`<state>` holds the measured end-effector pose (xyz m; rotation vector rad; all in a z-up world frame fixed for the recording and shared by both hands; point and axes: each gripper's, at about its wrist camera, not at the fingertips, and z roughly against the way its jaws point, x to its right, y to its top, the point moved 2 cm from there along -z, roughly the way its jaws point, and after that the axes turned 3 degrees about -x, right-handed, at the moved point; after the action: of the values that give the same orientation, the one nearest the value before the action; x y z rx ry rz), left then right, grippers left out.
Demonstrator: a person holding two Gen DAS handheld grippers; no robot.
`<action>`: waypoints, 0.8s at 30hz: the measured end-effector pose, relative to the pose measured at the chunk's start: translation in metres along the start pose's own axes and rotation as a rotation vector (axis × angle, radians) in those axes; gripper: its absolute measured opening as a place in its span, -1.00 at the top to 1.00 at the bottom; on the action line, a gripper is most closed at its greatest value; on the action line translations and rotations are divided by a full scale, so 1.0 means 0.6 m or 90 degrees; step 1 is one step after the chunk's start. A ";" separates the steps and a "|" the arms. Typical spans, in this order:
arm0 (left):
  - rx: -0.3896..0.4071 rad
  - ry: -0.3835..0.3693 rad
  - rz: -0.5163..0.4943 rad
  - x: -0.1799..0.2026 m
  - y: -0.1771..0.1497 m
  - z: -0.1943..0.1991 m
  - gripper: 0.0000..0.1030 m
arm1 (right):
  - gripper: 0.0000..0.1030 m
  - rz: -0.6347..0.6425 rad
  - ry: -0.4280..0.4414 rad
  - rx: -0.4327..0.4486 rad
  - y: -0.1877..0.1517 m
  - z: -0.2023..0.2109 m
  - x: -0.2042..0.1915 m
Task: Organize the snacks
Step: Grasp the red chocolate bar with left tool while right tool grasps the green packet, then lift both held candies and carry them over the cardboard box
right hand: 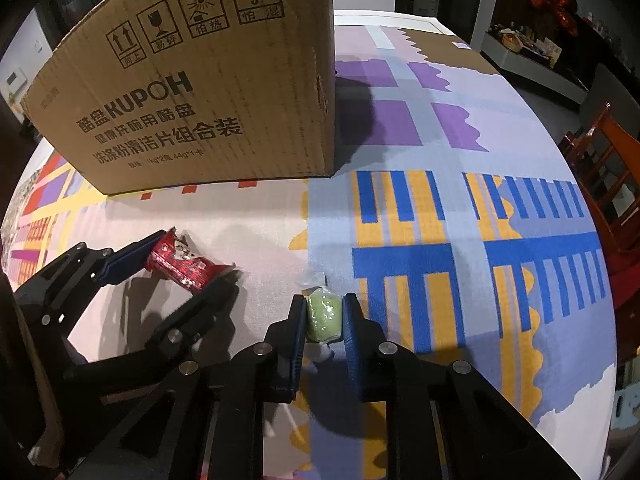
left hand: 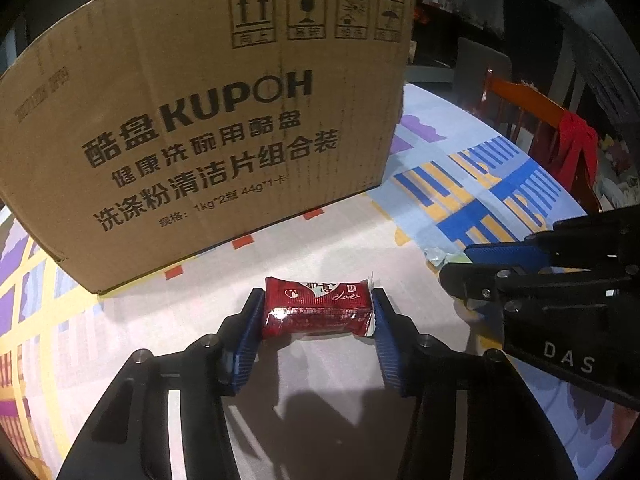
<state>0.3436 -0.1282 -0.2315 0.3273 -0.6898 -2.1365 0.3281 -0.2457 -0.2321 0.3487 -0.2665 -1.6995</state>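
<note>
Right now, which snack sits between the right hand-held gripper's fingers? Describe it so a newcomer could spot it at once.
Start at the big cardboard box on the patterned tablecloth. Nearer than its right corner, the right hand-held gripper is shut on a small green snack in clear wrap. Its neighbour, between the left hand-held gripper's fingers, is a red foil packet; only this one is green.

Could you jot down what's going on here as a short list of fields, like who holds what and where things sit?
left gripper: fingers closed on the red snack packet
right gripper: fingers shut on the green wrapped snack
cardboard box: stands on the table behind both snacks
table: covered with a colourful patterned cloth
snacks: both low at the table surface
</note>
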 end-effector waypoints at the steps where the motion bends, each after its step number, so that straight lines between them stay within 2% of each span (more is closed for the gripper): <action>1: 0.000 0.002 0.000 -0.001 0.000 0.000 0.01 | 0.62 0.000 0.004 0.001 0.000 0.000 0.000; 24: 0.013 0.021 0.047 -0.009 0.015 0.053 0.03 | 0.62 0.001 0.015 0.042 -0.006 0.039 0.003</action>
<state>0.3382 -0.1169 -0.2004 0.3415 -0.6945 -2.0521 0.3160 -0.2477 -0.2119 0.4172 -0.3052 -1.6874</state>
